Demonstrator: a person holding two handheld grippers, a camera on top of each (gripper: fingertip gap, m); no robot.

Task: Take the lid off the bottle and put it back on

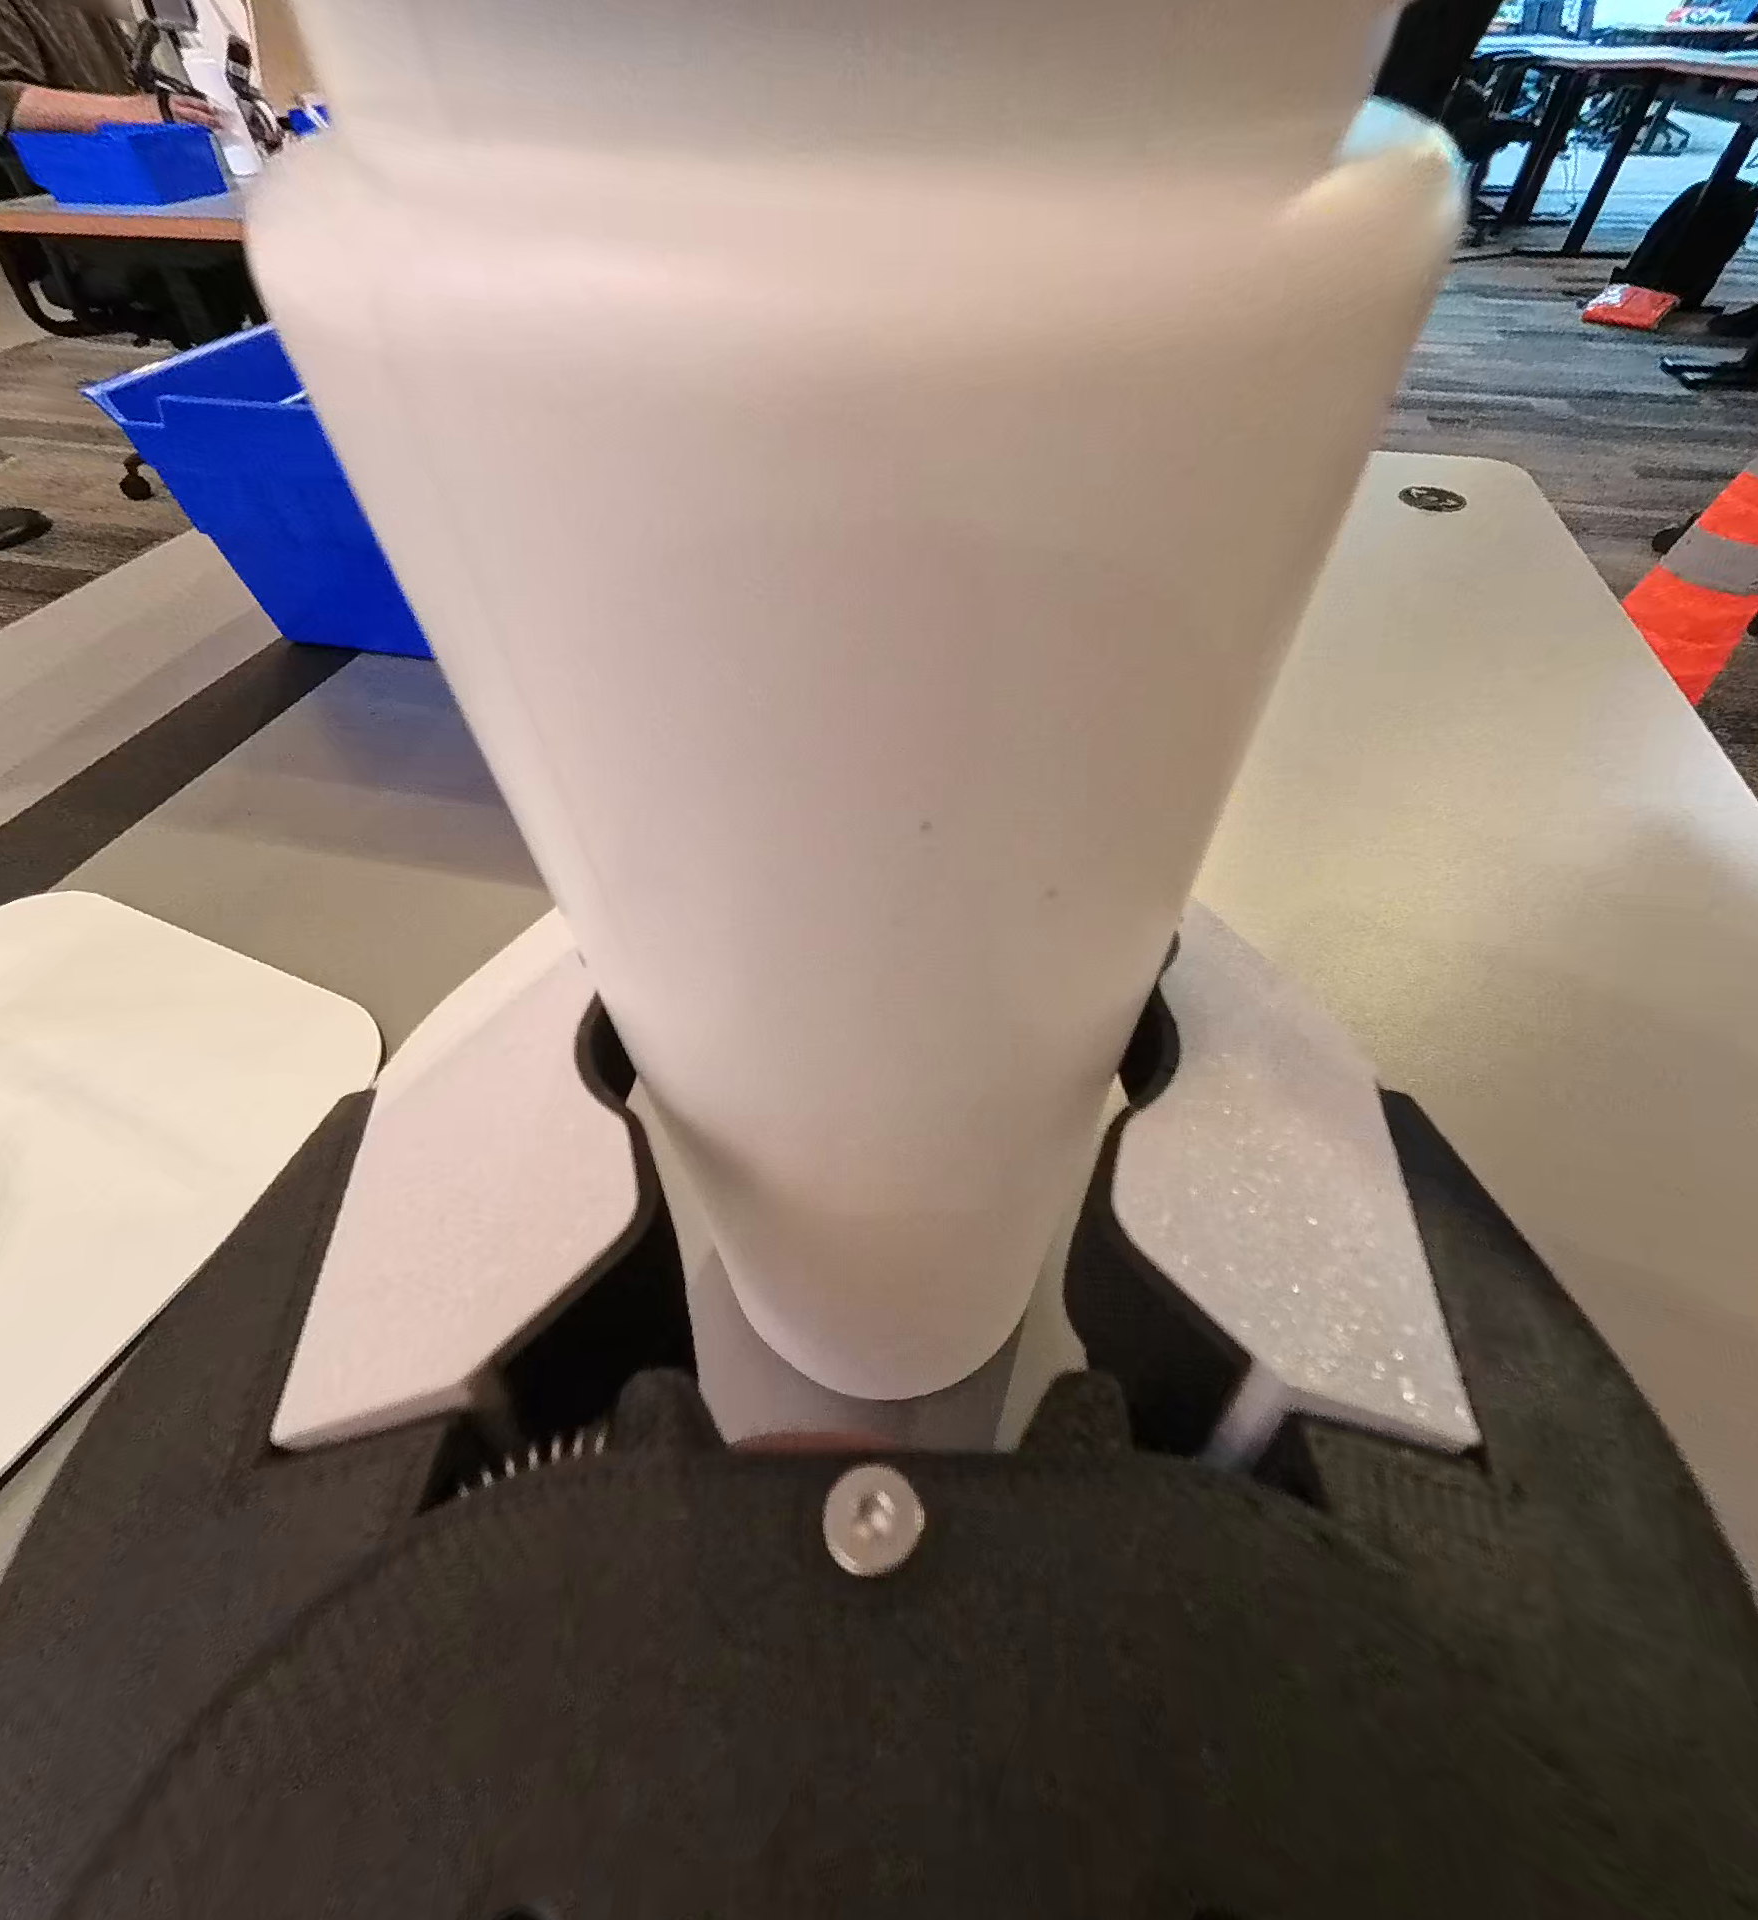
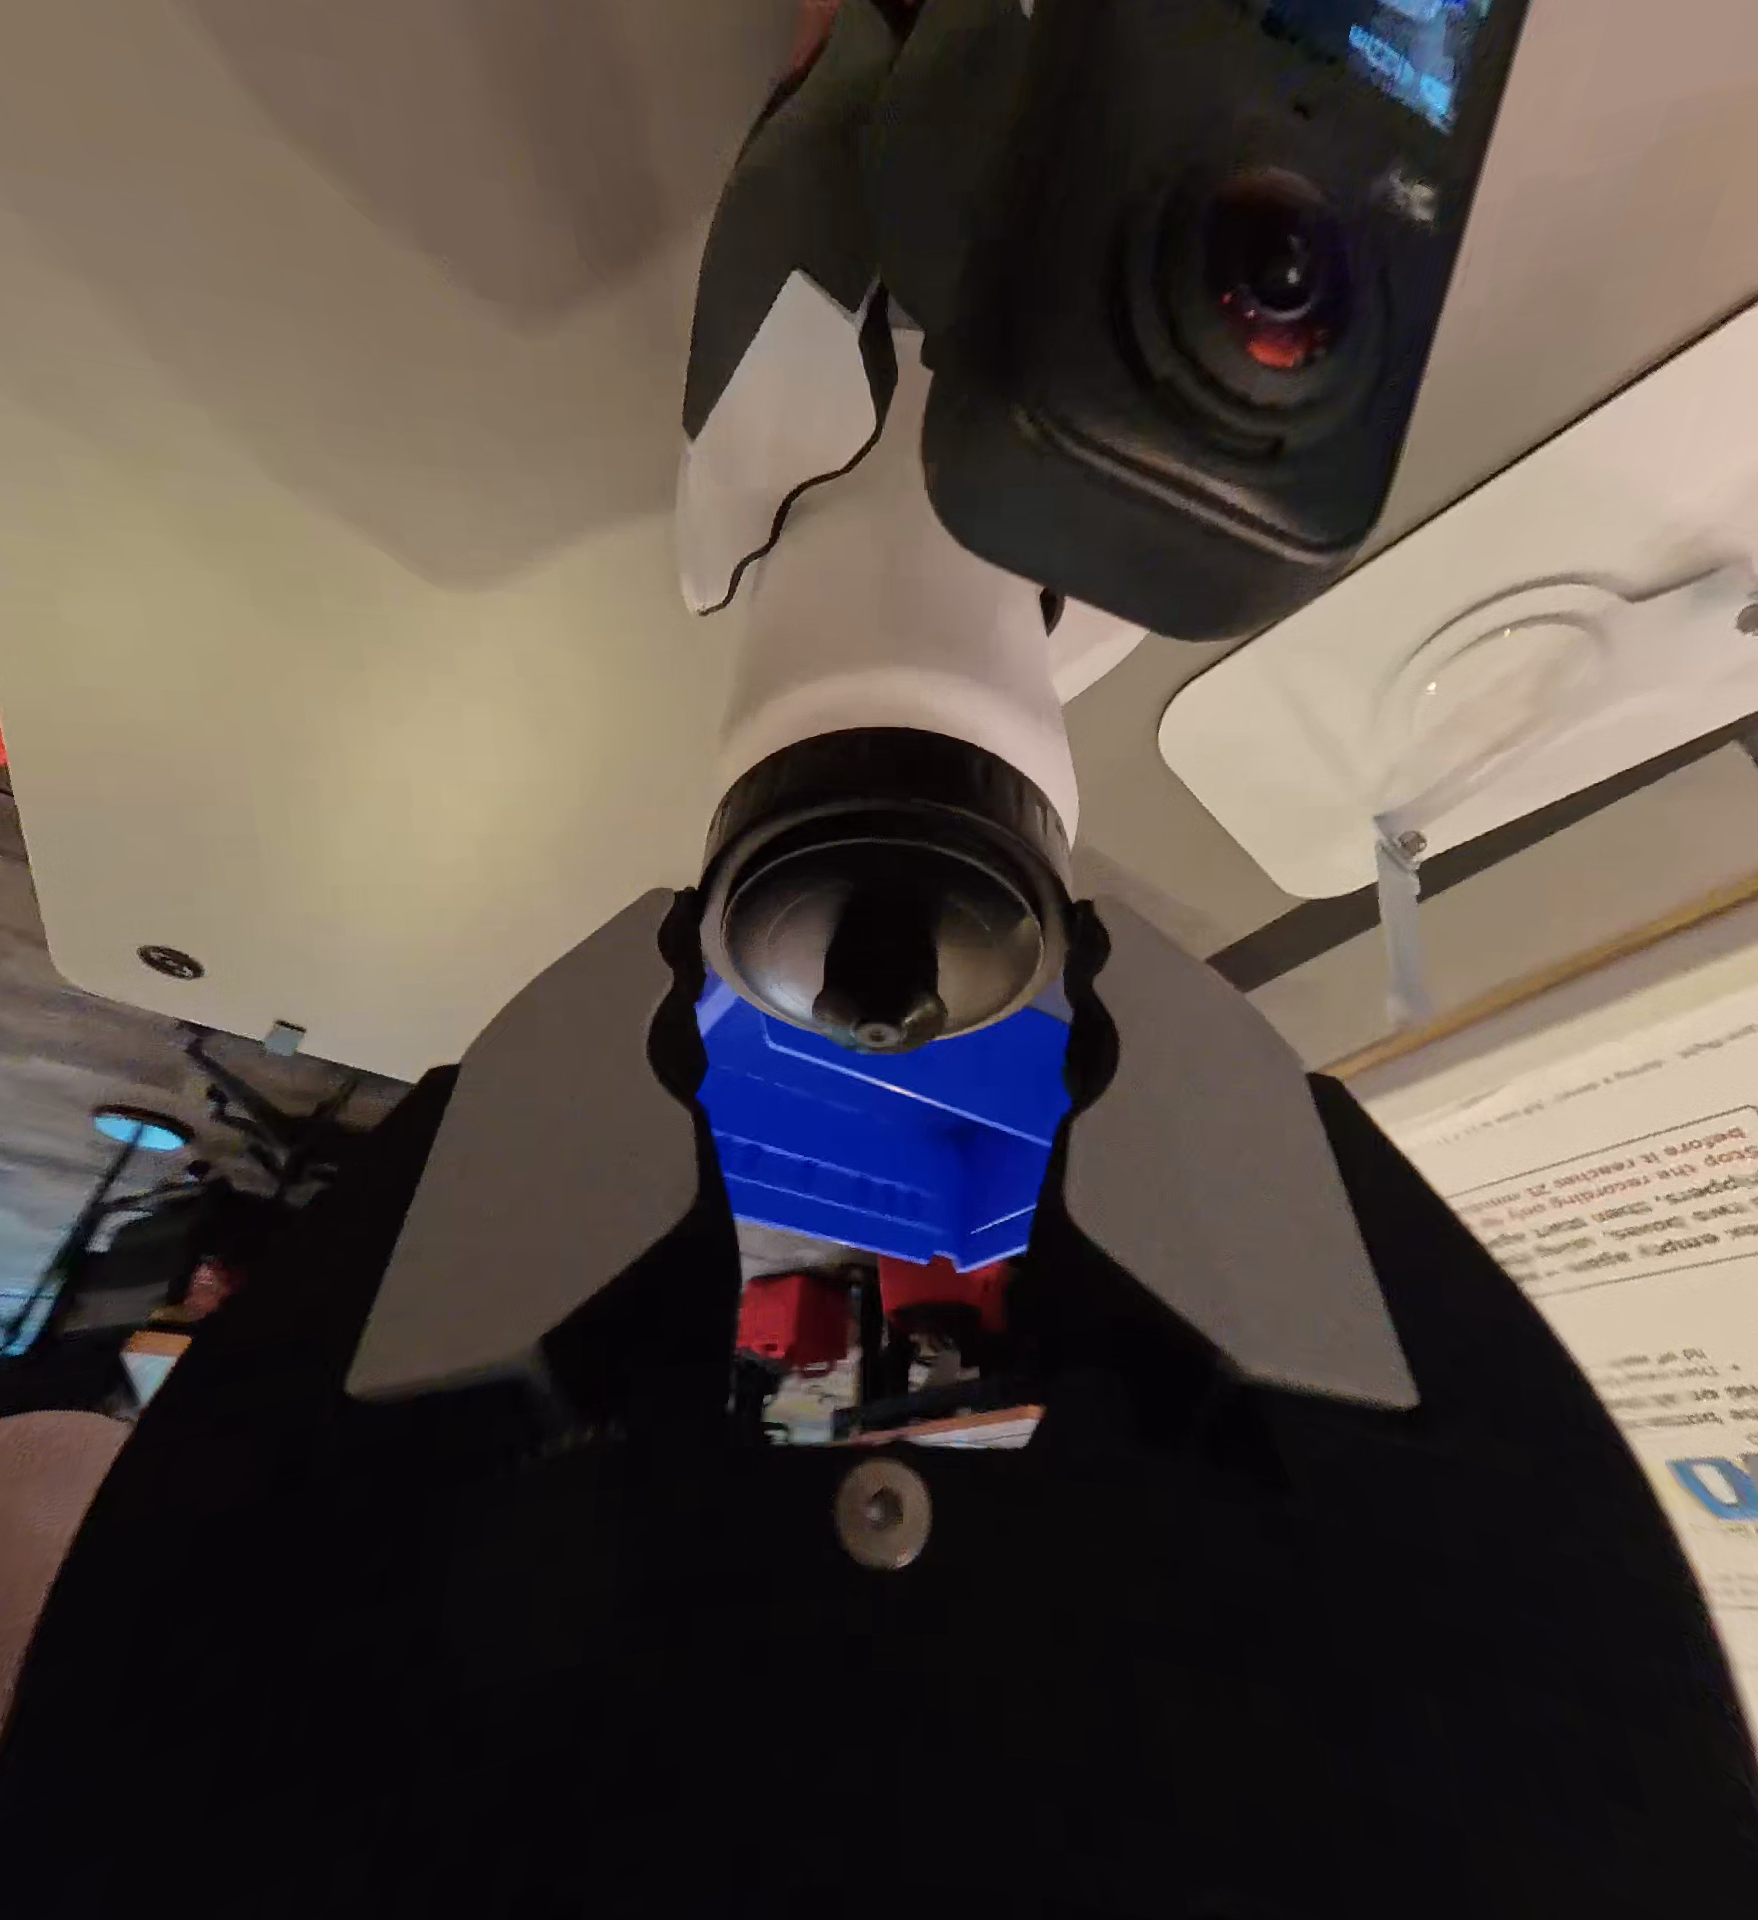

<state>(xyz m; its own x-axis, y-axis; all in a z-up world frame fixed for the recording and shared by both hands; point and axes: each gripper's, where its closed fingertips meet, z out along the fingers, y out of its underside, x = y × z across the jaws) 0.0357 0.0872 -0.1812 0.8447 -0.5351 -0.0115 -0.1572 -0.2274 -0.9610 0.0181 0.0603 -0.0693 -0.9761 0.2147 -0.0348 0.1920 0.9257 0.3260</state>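
A white bottle (image 1: 833, 623) fills the left wrist view, held above the table. My left gripper (image 1: 880, 1049) is shut on its lower body, a finger on each side. The bottle's top is out of frame there. In the right wrist view the bottle (image 2: 885, 644) points at the camera with its black nozzle lid (image 2: 885, 831) on the neck. My right gripper (image 2: 885, 966) is closed around the lid, and both fingertips touch its ribbed rim. The left gripper's body and camera (image 2: 1166, 312) show behind the bottle.
The light table (image 1: 1477, 831) lies under the bottle. A white tray (image 1: 127, 1091) is at the left, also in the right wrist view (image 2: 1477, 727). A blue bin (image 1: 262, 499) stands beyond the table, and an orange cone (image 1: 1748, 540) stands on the floor to the right. A printed sheet (image 2: 1633, 1299) lies nearby.
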